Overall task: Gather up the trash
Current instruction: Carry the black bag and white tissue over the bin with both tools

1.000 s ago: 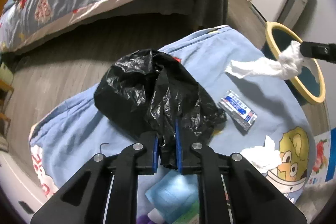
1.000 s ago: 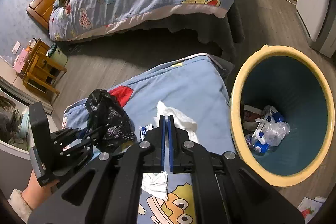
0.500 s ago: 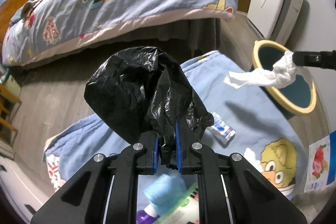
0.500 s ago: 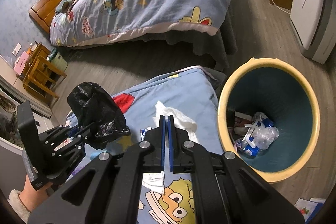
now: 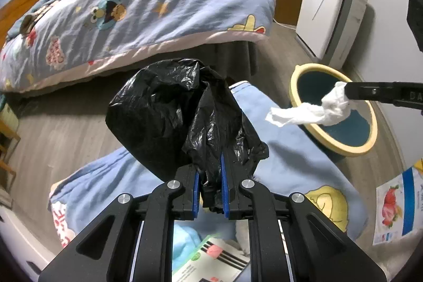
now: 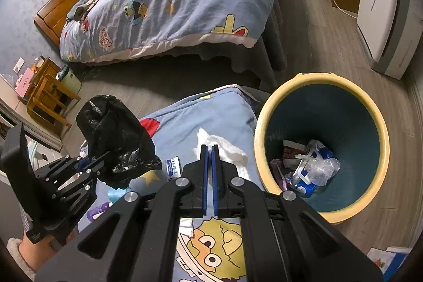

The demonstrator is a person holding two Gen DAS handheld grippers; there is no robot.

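A crumpled black plastic bag (image 5: 169,112) hangs in the air above the blue cartoon blanket (image 5: 290,163), with my left gripper (image 5: 208,176) shut on its gathered edge. The right wrist view shows the same bag (image 6: 116,136) at the left, held by the left gripper (image 6: 82,163). My right gripper (image 6: 209,149) is shut on a white tissue (image 6: 227,149), just left of the yellow-rimmed teal bin (image 6: 264,110). From the left wrist view, the tissue (image 5: 312,111) trails leftward from the right gripper (image 5: 346,93), at the bin's (image 5: 293,86) near rim.
The bin holds plastic wrappers (image 6: 309,165). A small blue-and-white packet (image 6: 173,167) and other packets (image 5: 211,258) lie on the blanket. A bed with a cartoon quilt (image 6: 171,4) stands behind, a white appliance (image 6: 380,4) at right, a wooden chair (image 6: 47,97) at left.
My left gripper has risen and lifted the black bag off the blanket. My right gripper, with the tissue, has moved up a little and closer to the bin.
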